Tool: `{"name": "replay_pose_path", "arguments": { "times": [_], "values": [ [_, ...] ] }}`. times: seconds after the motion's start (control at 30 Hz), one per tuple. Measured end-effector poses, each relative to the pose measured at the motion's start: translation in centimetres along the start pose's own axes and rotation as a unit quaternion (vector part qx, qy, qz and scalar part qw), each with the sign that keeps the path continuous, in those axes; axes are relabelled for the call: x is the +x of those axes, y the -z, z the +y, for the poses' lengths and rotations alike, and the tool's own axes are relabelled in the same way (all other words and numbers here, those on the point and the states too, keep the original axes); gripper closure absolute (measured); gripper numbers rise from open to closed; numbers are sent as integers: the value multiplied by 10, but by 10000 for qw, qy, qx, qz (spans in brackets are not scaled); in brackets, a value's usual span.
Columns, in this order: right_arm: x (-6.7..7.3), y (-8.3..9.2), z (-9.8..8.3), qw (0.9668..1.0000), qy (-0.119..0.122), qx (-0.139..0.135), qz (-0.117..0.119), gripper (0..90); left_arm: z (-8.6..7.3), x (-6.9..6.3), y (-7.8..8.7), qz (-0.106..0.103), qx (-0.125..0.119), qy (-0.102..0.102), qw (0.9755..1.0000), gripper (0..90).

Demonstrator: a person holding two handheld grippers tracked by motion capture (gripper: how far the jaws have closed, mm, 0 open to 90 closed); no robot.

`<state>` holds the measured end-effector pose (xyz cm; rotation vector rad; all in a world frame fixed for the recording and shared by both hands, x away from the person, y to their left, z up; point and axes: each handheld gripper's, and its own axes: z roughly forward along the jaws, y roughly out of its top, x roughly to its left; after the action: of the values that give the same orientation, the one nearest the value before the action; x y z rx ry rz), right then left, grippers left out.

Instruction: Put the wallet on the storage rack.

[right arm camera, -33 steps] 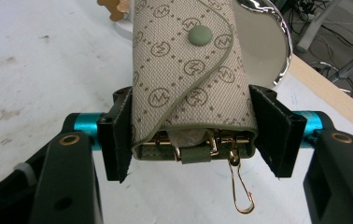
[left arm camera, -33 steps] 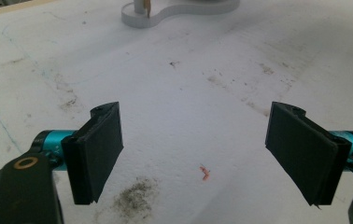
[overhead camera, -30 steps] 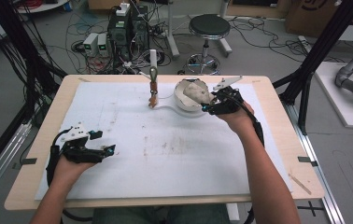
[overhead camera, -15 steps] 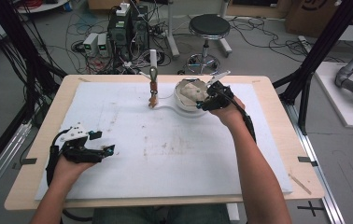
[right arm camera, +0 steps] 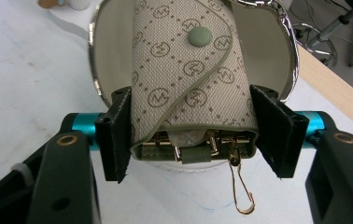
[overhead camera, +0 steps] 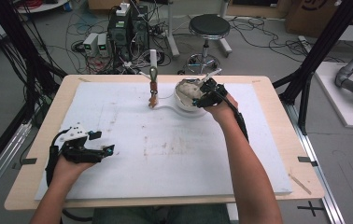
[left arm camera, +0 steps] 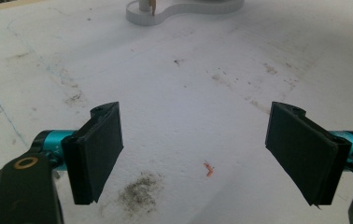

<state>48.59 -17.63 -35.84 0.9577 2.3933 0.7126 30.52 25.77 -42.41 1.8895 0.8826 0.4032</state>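
The monogram pouch (right arm camera: 188, 79) is sitting half in the white bowl (right arm camera: 277, 60), my right gripper (right arm camera: 193, 135) probably just letting go after clamping it, while my left gripper (left arm camera: 198, 154) is idling wide open.

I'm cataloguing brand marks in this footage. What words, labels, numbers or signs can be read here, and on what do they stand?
"M" inside a small circle, repeated across the beige fabric key pouch between the right gripper pads, over the white bowl.
Cardboard box on the floor, far right: a dark printed mark, too blurred and cut off to read.
Left gripper, white mat: no text, only stains.
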Motion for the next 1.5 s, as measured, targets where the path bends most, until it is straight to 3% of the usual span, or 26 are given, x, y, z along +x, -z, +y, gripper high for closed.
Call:
{"name": "replay_pose_path", "arguments": {
  "times": [0.17, 0.37, 0.77, 0.97, 1.07, 1.5],
  "values": [
    [2, -4, 0, 9998, -93, -140, -79, 323, 0, 1, 1, 29, -28, 3, 10000, 189],
    [5, 6, 1, 9990, -85, -370, -248, 225, 1, 0, 2, 24, -50, 4, 10000, 190],
    [0, 53, -13, 9964, -216, -815, 84, 209, 4, -5, -1, -20, -15, -89, 10000, 189],
    [5, 72, -19, 9946, -123, -1004, 209, 206, 5, -7, -3, -52, -45, -103, 9999, 189],
    [10, 81, -28, 9913, -97, -1279, 285, 206, 6, -7, -4, -66, -73, -113, 9999, 189],
    [18, 99, -79, 9868, -213, -1536, 471, 207, 8, -8, -13, -152, -117, -128, 9997, 190]
  ]
}}
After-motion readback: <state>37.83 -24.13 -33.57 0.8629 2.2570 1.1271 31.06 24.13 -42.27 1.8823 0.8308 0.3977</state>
